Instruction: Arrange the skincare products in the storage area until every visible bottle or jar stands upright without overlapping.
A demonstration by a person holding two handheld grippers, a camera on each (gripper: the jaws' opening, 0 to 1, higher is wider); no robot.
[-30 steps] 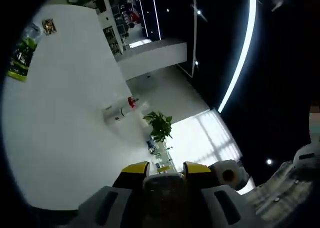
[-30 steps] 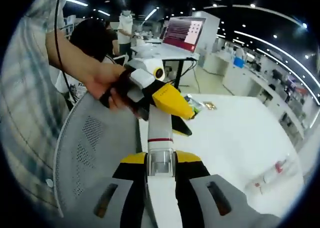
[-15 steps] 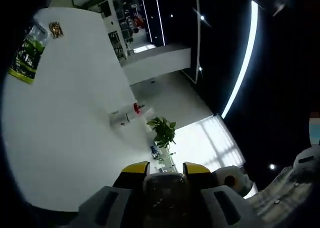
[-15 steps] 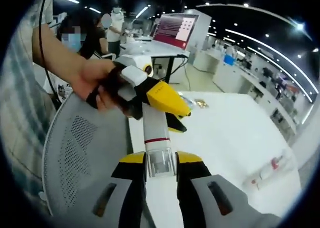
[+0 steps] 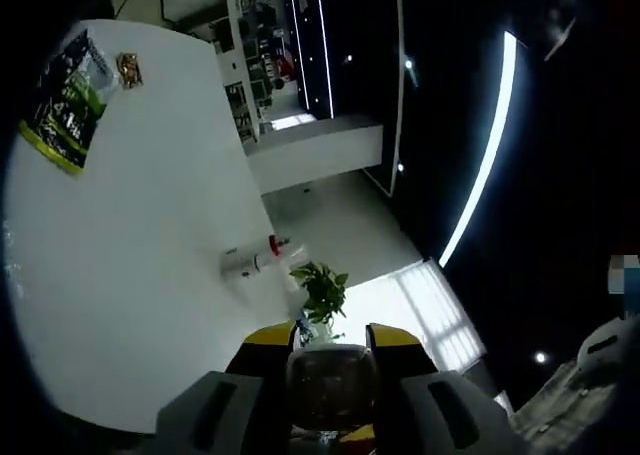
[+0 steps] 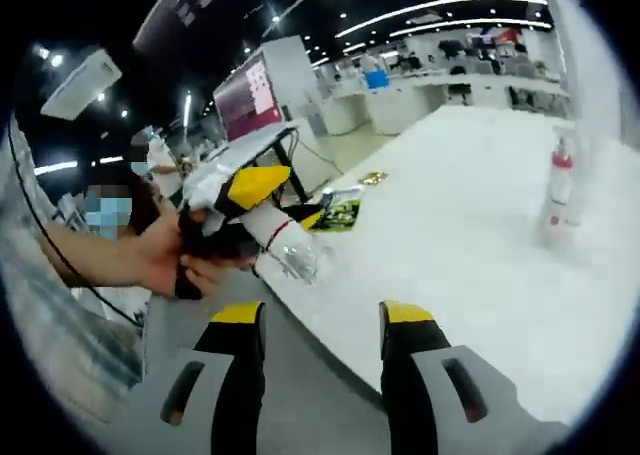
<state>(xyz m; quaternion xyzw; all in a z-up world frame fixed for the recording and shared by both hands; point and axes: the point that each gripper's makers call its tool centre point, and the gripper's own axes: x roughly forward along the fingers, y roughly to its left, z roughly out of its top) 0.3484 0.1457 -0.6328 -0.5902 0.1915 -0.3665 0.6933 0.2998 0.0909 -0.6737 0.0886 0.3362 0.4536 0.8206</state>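
Note:
My left gripper [image 5: 330, 337] is shut on a white bottle [image 5: 330, 375] that has a red band and a clear cap. In the right gripper view a hand holds that left gripper [image 6: 262, 200] off the table's near edge, with the white bottle [image 6: 278, 241] sticking out towards me. My right gripper [image 6: 320, 320] is open with nothing between its jaws, a short way back from the bottle's cap. A small clear bottle with a red cap [image 6: 558, 187] stands upright on the white table [image 6: 470, 225], far right. The same small bottle [image 5: 253, 262] is near the table edge in the left gripper view.
A green packet [image 6: 340, 213] and a small gold item [image 6: 372, 178] lie near the table's far-left corner; the packet [image 5: 65, 95] and gold item [image 5: 128, 67] are also in the left gripper view. A grey chair back [image 6: 190, 325] is below the right gripper. A potted plant [image 5: 320, 287] stands beyond the table.
My right gripper has let go of the white bottle's cap end, opened and drawn back. The bottle stays in the left gripper. Both views have swung.

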